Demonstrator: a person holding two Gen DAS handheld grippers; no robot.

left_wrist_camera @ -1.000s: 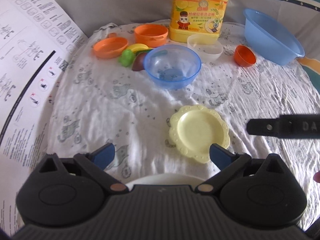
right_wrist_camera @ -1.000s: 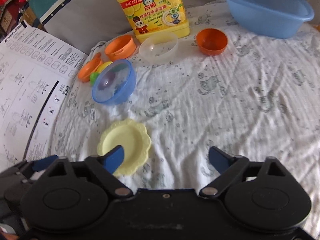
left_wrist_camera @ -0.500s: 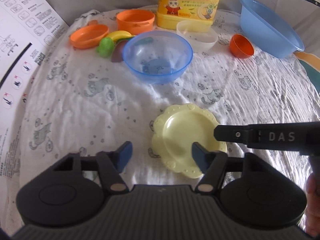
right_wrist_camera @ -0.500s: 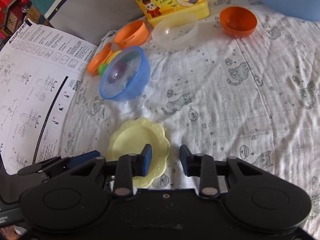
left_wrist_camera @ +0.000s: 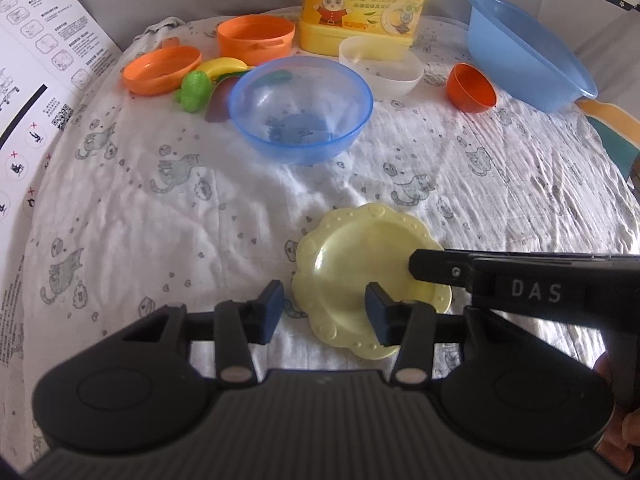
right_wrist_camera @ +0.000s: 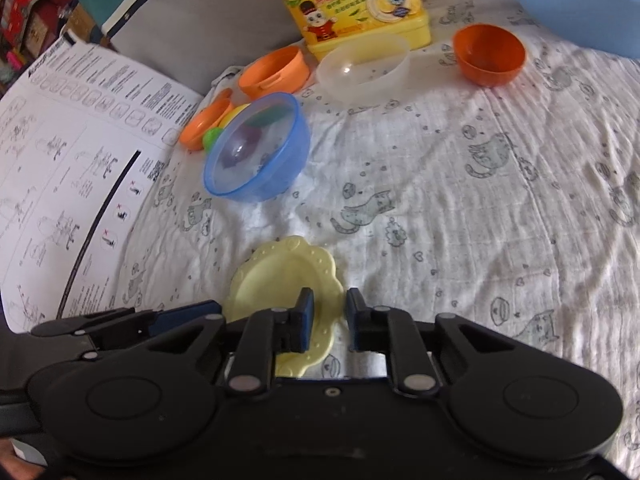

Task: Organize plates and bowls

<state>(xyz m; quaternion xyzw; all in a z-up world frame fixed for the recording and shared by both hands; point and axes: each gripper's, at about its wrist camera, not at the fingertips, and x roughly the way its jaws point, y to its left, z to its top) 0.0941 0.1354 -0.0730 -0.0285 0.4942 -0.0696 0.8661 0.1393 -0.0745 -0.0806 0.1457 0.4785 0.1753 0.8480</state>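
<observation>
Near the front of the white cat cloth (left_wrist_camera: 200, 208) lies the yellow plate (left_wrist_camera: 360, 264), flat and right side up. Both tools are at it now.

A second ago the left tool (left_wrist_camera: 324, 308) is wide open and a bit farther back from the plate. Now it sits lower and closer, and its jaws have just been closing. They are about half shut. One finger is on the cloth just beside the plate and the other is over the plate, so the plate's left rim is between them. A small gap shows, so they do not pinch it.

The right tool (right_wrist_camera: 326, 312) was wide open too. Its jaws have just been closing and are almost shut. The plate's right rim is between them, with a strip of cloth showing beside it, so it does not look squeezed. From the left view, this tool now reaches farther over the plate than before.

Farther back, nothing has moved: the blue bowl (left_wrist_camera: 300, 116), the clear bowl (left_wrist_camera: 380, 68), the small orange bowl (left_wrist_camera: 470, 88), the big blue basin (left_wrist_camera: 528, 52) and the yellow bottle (left_wrist_camera: 360, 4).
</observation>
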